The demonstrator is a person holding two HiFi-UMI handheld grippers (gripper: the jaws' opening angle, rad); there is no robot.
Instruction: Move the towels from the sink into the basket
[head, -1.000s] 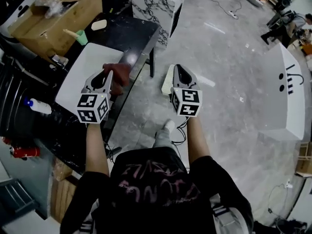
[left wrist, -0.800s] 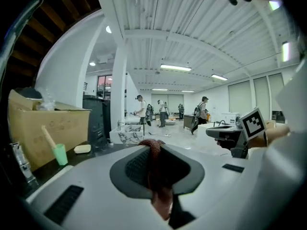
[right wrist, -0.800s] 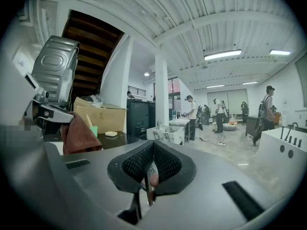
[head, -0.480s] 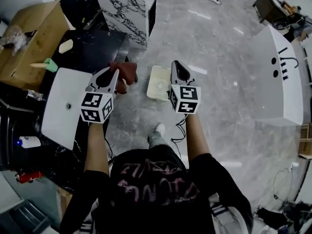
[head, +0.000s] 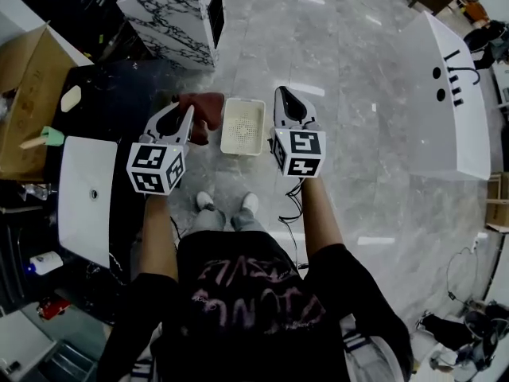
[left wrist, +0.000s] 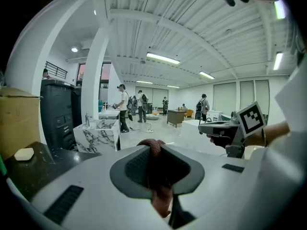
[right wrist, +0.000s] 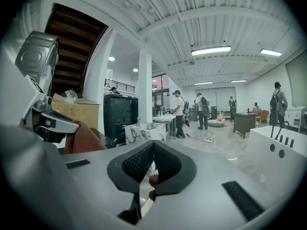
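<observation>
- My left tool (head: 182,112) is clamped on a reddish-brown towel (head: 203,111). In the left gripper view a fold of the cloth is pinched between the two pads and bulges out above them.
- The towel hangs in the air off the end of that tool, clear of the dark bench (head: 119,94), over the floor (head: 350,134).
- It is just left of the white basket (head: 242,126), whose rim it overlaps at the near-left corner in the head view. I cannot tell whether they touch.
- The basket stands on the grey floor ahead of my shoes (head: 205,201), between my two tools. Its perforated bottom is bare.
- My right tool (right wrist: 153,148) has its pads together at the tips, with no cloth between them. It hovers just right of the basket.
- The white sink (head: 86,193) sits on the bench well to my left, with only its drain hole showing in the basin.
- Further along the bench lie a pale bar of soap (head: 70,98) and a green-headed brush (head: 46,138), beside a cardboard box (head: 24,86).
</observation>
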